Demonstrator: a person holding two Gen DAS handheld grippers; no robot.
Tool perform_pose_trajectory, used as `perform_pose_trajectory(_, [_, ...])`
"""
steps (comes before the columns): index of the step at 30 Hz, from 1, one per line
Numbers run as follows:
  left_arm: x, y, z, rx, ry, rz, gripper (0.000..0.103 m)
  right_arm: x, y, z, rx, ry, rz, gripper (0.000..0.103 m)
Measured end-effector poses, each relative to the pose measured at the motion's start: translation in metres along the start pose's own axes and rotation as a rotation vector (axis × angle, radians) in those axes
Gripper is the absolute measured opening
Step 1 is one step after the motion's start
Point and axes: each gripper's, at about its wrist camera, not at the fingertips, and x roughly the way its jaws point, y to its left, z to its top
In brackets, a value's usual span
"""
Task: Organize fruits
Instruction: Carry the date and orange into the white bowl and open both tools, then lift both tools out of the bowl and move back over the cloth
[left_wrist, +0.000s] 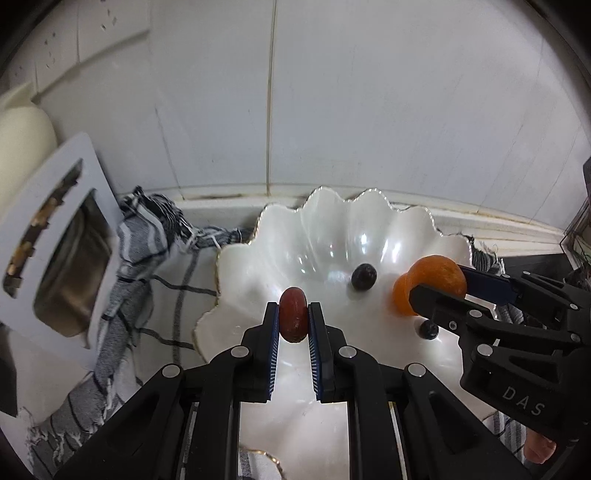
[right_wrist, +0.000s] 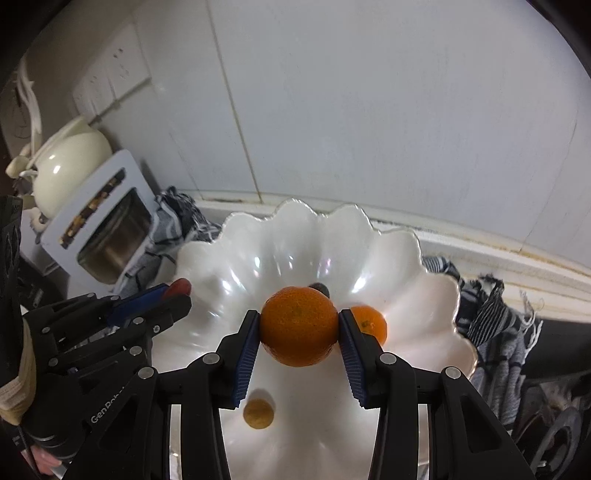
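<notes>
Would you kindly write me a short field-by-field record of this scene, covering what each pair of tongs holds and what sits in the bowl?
left tongs: shut on red fruit, above bowl
right tongs: shut on orange, above bowl
bowl: white, scalloped rim, on striped cloth
in bowl: second orange, small yellow fruit, two dark berries
beside bowl: toaster, cream kettle
backdrop: white tiled wall
</notes>
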Motion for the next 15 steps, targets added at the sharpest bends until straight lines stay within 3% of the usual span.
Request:
perform_pose_trajectory(9, [0.019,-0.002,-0.001,0.028,0.057,0.032,0.019,0.020,-0.009,-0.005,0.028,0.065,-0.012,0.045])
perform_pose_trajectory(11, [0.020,-0.002,-0.001,0.029,0.065,0.034,0.030,0.022,-0.012,-0.006,0.044,0.076,-0.017,0.045])
perform_pose_trajectory(15, [0.015,-0.002,-0.002,0.035,0.056,0.042,0.041,0.019,-0.016,-0.009,0.060,0.068,-0.021,0.056])
